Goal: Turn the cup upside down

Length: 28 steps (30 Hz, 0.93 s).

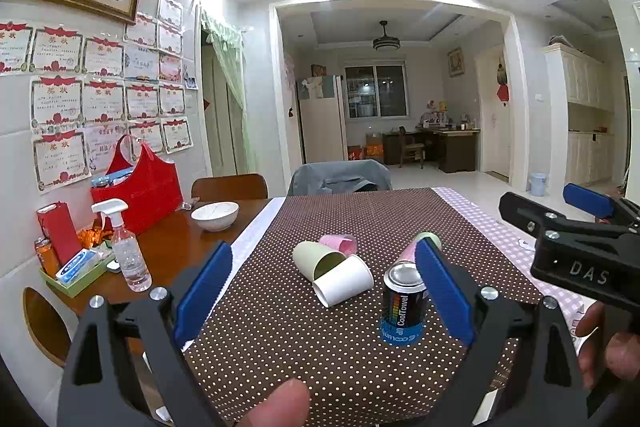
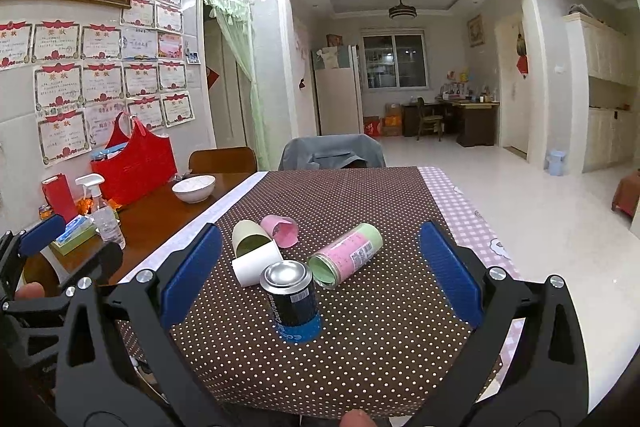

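— Brown dotted cloth (image 2: 360,327) covers the table; a tiled room lies beyond.
— And the cups?
— White cup (image 2: 256,265), green cup (image 2: 248,237), pink cup (image 2: 280,229) lie tipped mid-cloth. Left gripper (image 1: 324,291) and right gripper (image 2: 320,273) gape wide, empty.

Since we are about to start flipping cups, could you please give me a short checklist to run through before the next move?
1. Left gripper open, empty: ok.
2. Right gripper open, empty: ok.
3. White paper cup, pale green cup and pink cup within view: ok.
4. Cups already upside down: not ok, all three lie on their sides.
5. White cup free to lift: cannot tell, it touches the green cup and the upright black-and-blue can stands close.
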{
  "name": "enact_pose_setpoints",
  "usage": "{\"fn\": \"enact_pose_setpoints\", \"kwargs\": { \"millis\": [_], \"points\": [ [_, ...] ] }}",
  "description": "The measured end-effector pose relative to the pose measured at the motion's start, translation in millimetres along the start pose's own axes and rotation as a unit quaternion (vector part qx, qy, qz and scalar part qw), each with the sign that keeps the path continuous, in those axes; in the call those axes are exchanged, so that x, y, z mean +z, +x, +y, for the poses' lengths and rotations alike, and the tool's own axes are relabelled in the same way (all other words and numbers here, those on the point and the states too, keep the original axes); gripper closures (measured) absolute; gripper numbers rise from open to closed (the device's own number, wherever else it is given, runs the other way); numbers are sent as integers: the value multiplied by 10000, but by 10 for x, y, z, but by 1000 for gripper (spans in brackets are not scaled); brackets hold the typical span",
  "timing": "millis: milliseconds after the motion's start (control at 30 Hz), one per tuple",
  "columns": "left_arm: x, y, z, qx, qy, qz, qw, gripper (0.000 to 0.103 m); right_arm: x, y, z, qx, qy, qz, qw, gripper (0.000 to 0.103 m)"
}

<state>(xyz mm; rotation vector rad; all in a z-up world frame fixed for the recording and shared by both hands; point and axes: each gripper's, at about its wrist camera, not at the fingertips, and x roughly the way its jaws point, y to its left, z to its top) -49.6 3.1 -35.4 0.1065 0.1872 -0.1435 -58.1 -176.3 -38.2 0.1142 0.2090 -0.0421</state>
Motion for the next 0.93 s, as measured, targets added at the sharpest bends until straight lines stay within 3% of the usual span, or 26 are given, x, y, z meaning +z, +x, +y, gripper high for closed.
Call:
{"fn": "enact_pose_setpoints", "kwargs": {
  "millis": [333,933],
  "points": [
    [12,22,135,116,-283,99,9995,12,-30,-3,48,22,-49,41,10000,6],
    [18,23,82,213,-151,143,9996,12,-60,48,47,121,21,160,9998,6]
  ]
}}
